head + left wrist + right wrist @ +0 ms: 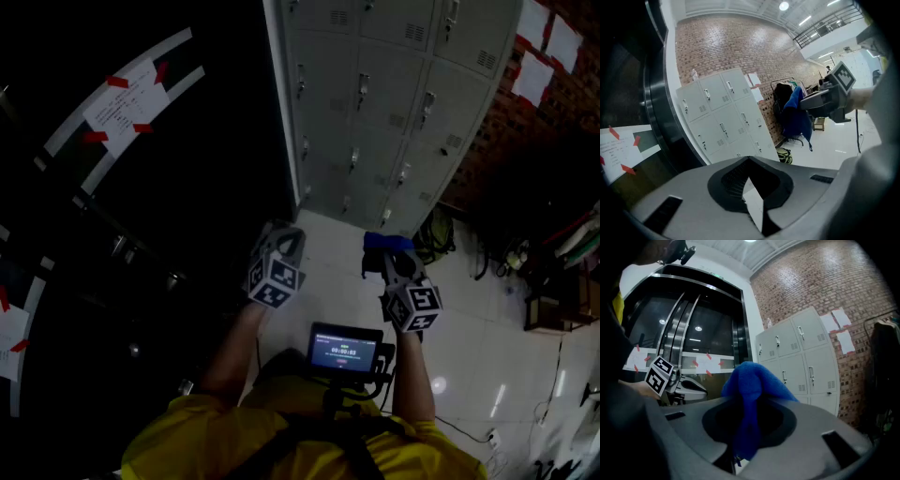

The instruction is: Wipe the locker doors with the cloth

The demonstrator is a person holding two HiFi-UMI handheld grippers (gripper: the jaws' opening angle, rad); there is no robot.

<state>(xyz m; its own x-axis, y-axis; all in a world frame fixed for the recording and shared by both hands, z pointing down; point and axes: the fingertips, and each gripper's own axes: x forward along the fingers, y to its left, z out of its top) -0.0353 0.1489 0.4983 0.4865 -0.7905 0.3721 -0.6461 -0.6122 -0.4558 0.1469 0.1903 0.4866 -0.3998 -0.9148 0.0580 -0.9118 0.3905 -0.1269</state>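
Observation:
A bank of grey lockers (394,103) stands ahead against a brick wall, also in the left gripper view (722,117) and the right gripper view (801,357). My right gripper (386,251) is shut on a blue cloth (387,244), which bulges above the jaws and hangs down between them (752,380). It is held up in the air, well short of the doors. From the left gripper view, the cloth (794,117) droops from the right gripper (825,101). My left gripper (281,242) is beside it, jaws shut with nothing in them (750,161).
Dark glass doors (141,187) with papers fixed by red tape fill the left. A green bag (433,234) lies on the white floor by the lockers' right end. A clothes rack (785,93) and clutter stand at the right. A small screen (345,350) sits at my chest.

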